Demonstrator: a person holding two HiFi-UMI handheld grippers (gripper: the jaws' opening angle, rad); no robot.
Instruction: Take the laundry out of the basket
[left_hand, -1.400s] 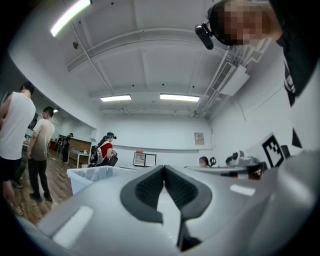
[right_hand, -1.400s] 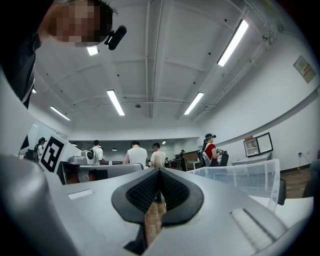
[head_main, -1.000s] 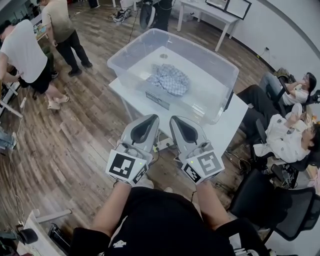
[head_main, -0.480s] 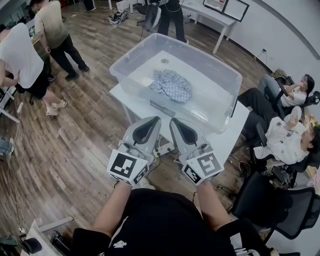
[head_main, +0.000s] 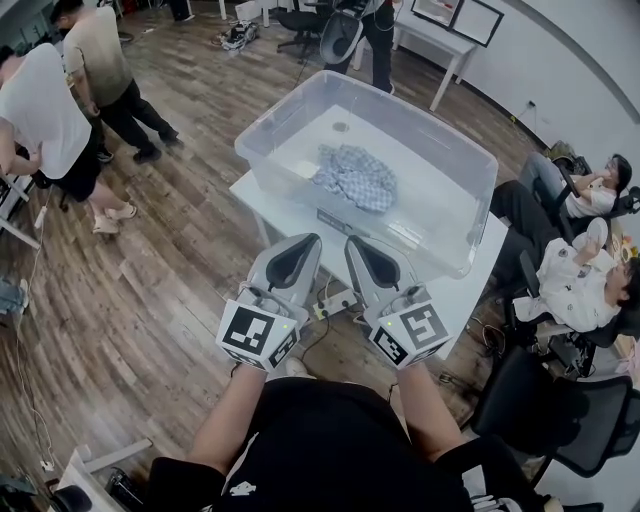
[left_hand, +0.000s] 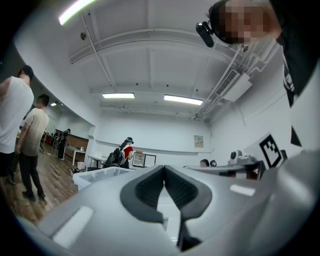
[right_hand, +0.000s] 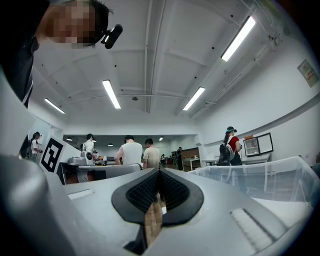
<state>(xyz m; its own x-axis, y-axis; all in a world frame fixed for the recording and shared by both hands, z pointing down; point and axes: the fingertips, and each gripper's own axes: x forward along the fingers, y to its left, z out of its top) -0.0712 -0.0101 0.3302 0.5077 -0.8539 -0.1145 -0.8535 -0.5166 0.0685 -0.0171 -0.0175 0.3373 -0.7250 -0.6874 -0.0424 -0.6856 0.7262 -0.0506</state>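
A crumpled blue-and-white checked garment (head_main: 354, 177) lies in a large clear plastic tub (head_main: 462, 172) that stands on a white table (head_main: 262, 196). My left gripper (head_main: 296, 243) and right gripper (head_main: 357, 244) hover side by side just short of the table's near edge, both pointing toward the tub. Both are shut with nothing between the pads. In the left gripper view the tub (left_hand: 100, 174) shows low at the left behind the shut left gripper (left_hand: 163, 169). The right gripper view has the tub (right_hand: 265, 179) at the right, beyond the shut right gripper (right_hand: 159, 173).
Two people (head_main: 60, 100) stand at the left on the wooden floor. Seated people (head_main: 575, 270) and black office chairs (head_main: 545, 420) crowd the right side. Another white table (head_main: 430, 30) and a person stand beyond the tub. Cables lie on the floor under the table.
Both grippers have advanced toward the table, so the tub and garment sit closer to the gripper tips and further right in the head view. The jaws stayed shut.
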